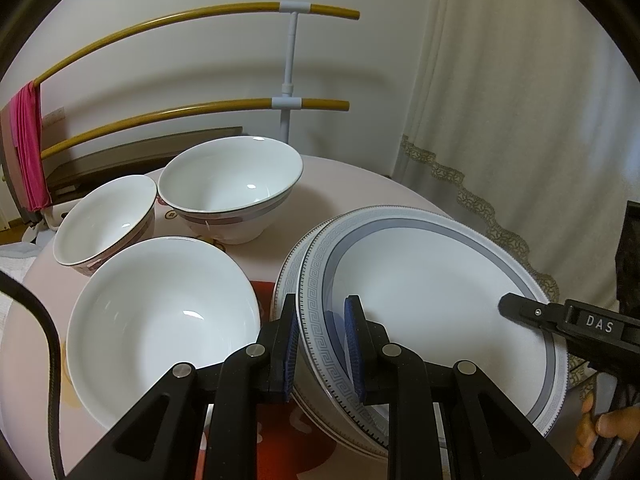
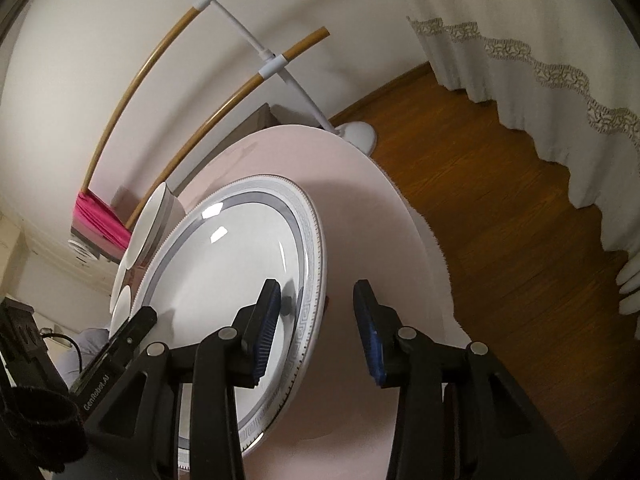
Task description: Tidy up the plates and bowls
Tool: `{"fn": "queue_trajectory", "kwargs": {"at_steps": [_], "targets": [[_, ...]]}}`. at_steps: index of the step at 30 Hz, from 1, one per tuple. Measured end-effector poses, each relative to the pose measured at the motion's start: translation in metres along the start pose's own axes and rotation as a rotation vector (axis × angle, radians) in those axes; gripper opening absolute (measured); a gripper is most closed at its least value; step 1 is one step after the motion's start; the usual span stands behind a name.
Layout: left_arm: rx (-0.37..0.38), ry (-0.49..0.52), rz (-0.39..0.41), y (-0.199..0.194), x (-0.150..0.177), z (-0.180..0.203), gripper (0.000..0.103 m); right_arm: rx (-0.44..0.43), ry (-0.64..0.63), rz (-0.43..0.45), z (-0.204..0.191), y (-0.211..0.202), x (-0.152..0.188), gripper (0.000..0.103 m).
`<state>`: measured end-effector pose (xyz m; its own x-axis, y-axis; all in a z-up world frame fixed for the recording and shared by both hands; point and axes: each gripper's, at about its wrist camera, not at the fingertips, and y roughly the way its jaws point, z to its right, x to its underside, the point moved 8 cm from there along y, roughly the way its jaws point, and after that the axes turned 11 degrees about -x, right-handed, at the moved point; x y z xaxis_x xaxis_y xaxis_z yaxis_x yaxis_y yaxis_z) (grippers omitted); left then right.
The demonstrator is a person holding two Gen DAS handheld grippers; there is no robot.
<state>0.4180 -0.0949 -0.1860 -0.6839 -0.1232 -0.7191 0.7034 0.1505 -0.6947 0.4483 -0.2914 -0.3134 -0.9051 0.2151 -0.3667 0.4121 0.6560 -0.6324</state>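
A white plate with a grey key-pattern rim lies on top of a second like plate on the round pink table. My left gripper is shut on the top plate's near-left rim, one blue pad under it and one above. My right gripper is open, its jaws straddling the same plate's right rim without pinching it. It also shows in the left wrist view, over the plate's right edge. Three white bowls stand left: near, far left and far.
A drying rack with wooden rails and a pink cloth stands behind the table. A white curtain hangs at right over a wooden floor. The table edge is close to the plates' right side.
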Motion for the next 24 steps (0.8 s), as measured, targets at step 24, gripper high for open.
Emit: {"fn": "queue_trajectory", "kwargs": {"at_steps": [24], "targets": [[0.005,-0.006,0.001,0.003,0.001,-0.001,0.018,0.112,-0.099,0.106,-0.008,-0.036,-0.003,0.024]]}}
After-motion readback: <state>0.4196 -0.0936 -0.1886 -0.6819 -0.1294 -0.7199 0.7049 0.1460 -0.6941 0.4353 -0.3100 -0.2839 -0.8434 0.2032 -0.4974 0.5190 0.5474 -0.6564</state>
